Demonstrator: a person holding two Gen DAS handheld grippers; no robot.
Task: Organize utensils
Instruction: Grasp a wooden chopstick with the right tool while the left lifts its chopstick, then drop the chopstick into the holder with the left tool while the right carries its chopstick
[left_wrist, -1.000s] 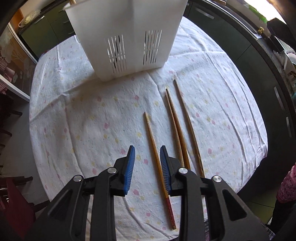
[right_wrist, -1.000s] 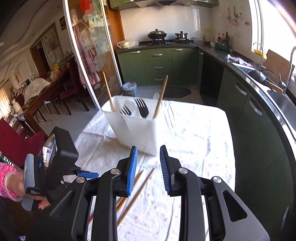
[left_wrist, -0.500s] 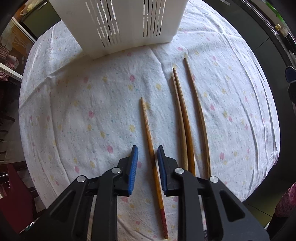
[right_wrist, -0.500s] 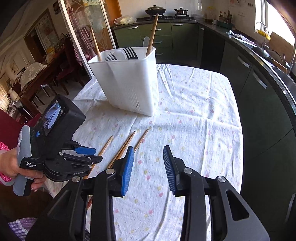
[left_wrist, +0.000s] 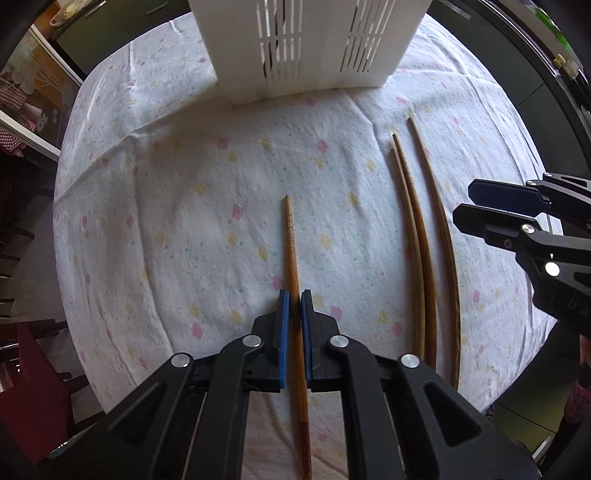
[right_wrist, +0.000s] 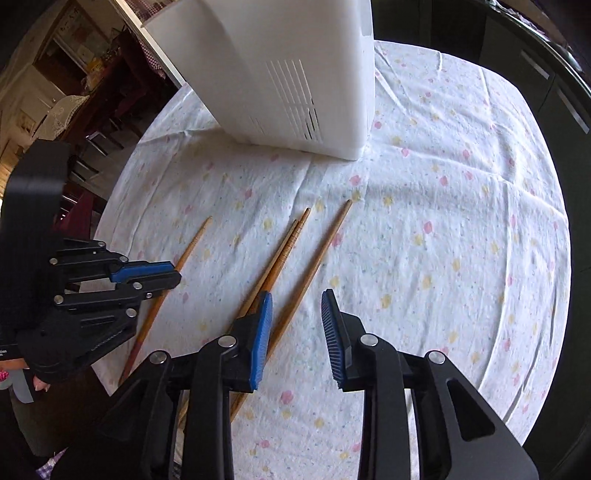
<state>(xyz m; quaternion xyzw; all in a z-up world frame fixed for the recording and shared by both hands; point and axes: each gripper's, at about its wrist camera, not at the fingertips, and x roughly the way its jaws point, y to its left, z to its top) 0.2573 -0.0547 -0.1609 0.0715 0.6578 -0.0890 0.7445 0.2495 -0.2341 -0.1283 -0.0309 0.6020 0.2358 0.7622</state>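
A brown wooden chopstick (left_wrist: 290, 240) lies alone on the flowered tablecloth (left_wrist: 184, 221). My left gripper (left_wrist: 295, 295) points down and is shut on it, blue pads against both sides. Three more chopsticks (left_wrist: 417, 229) lie to its right. In the right wrist view, the left gripper (right_wrist: 173, 273) holds that lone chopstick (right_wrist: 192, 243). My right gripper (right_wrist: 295, 297) hangs low over the outermost chopstick (right_wrist: 325, 243). That chopstick runs between the closing jaws near the left pad, and neither pad presses on it. A white slotted utensil caddy (left_wrist: 306, 48) stands behind.
Dark green kitchen cabinets (right_wrist: 546, 74) border the table's right side. Chairs and a dining room (right_wrist: 92, 122) lie off the left edge. A person's hand (right_wrist: 37, 384) grips the left tool. The cloth (right_wrist: 443, 221) to the right of the chopsticks is bare.
My left gripper sank onto the lone chopstick and shut on it. My right gripper dropped and tipped downward from a view of the kitchen to just above the chopsticks.
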